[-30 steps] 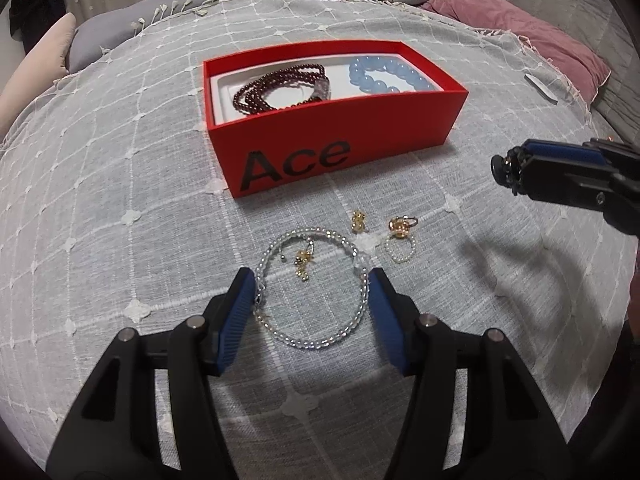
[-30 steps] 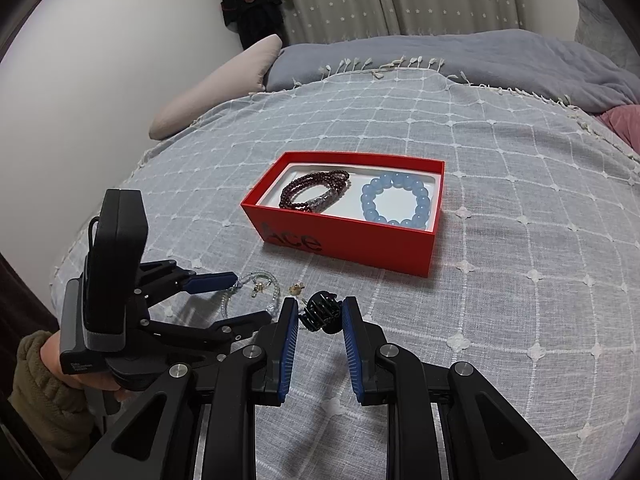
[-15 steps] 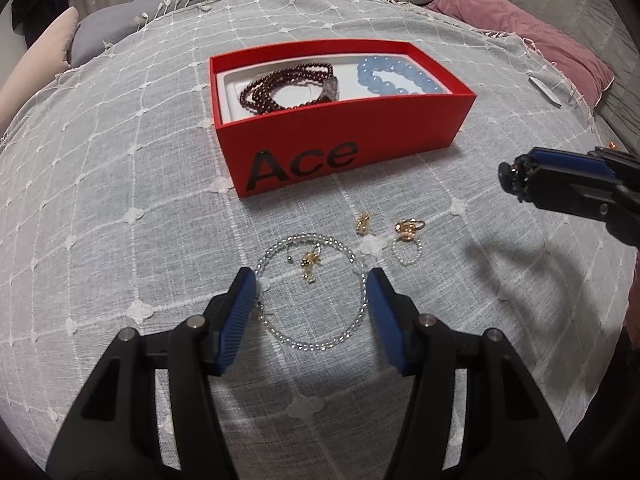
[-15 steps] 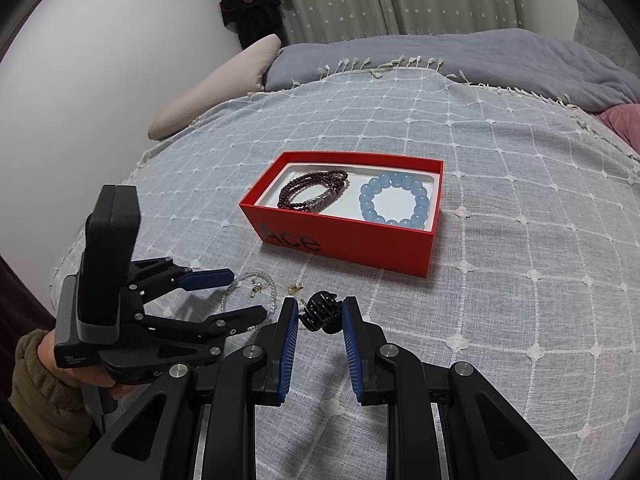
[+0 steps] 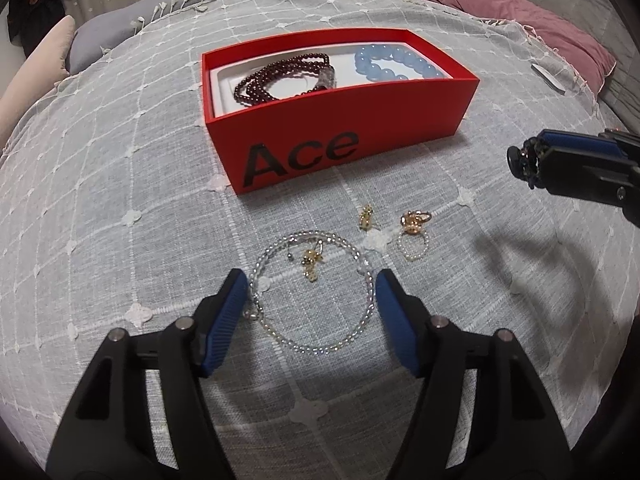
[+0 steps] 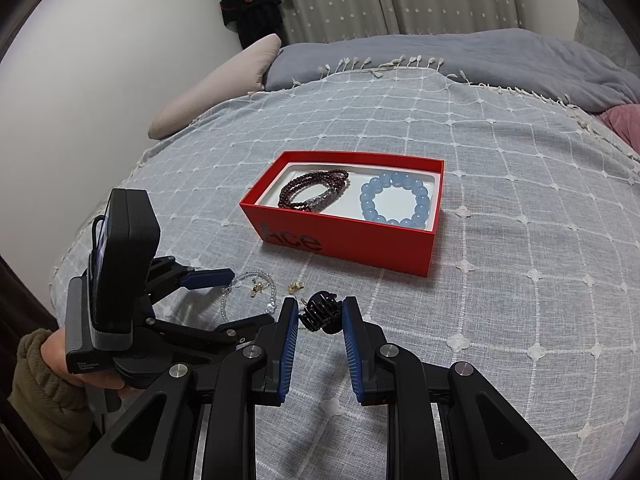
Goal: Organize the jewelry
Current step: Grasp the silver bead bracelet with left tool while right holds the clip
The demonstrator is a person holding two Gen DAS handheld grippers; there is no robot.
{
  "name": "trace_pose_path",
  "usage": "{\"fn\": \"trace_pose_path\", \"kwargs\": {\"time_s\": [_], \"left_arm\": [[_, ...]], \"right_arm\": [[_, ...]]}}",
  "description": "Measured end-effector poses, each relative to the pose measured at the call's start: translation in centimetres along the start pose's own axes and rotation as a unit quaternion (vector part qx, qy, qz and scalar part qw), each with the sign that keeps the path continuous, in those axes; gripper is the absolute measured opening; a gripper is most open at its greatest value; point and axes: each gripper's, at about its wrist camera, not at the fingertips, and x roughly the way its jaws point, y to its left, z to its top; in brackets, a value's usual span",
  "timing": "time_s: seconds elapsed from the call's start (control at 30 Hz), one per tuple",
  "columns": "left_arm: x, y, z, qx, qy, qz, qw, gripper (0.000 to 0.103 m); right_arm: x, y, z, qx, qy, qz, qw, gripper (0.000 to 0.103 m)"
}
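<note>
Straddling the clear bead bracelet (image 5: pixel 314 292), my left gripper (image 5: pixel 310 300) gapes empty; I close gently, avoiding the gold earring (image 5: pixel 310 262) inside. Right gripper (image 6: pixel 320 316) clamps a black hair claw (image 6: pixel 320 312).

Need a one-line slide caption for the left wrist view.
Open left gripper straddles clear bead bracelet on the bedspread, red Ace box ahead.

Gold charms (image 5: pixel 366 216) too small.
</note>
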Motion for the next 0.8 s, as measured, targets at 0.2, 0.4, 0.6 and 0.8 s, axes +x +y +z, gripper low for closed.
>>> {"fn": "trace_pose_path", "kwargs": {"time_s": [0.2,0.4,0.6,0.8], "left_arm": [[-0.4,0.5,0.2,-0.011,-0.006,-0.002,0.9999,0.062],[-1.4,0.5,0.2,-0.015,-0.017,-0.009,0.9997,0.062],[-1.5,0.7,0.3,-0.017,-0.016,-0.007,0.9997,0.062],[-3.1,-0.8,-0.4,0.033,-0.038,-0.023,0.9985,0.062]], "right_arm": [[-0.1,0.0,0.0,0.0,-0.001,0.001,1.0,0.023],[-0.1,-0.1,0.1,0.001,-0.001,0.001,1.0,0.023],[-0.1,-0.3,0.2,0.003,0.0,0.0,1.0,0.023],[-0.4,-0.4,0.3,0.006,-0.003,0.0,1.0,0.023]]}}
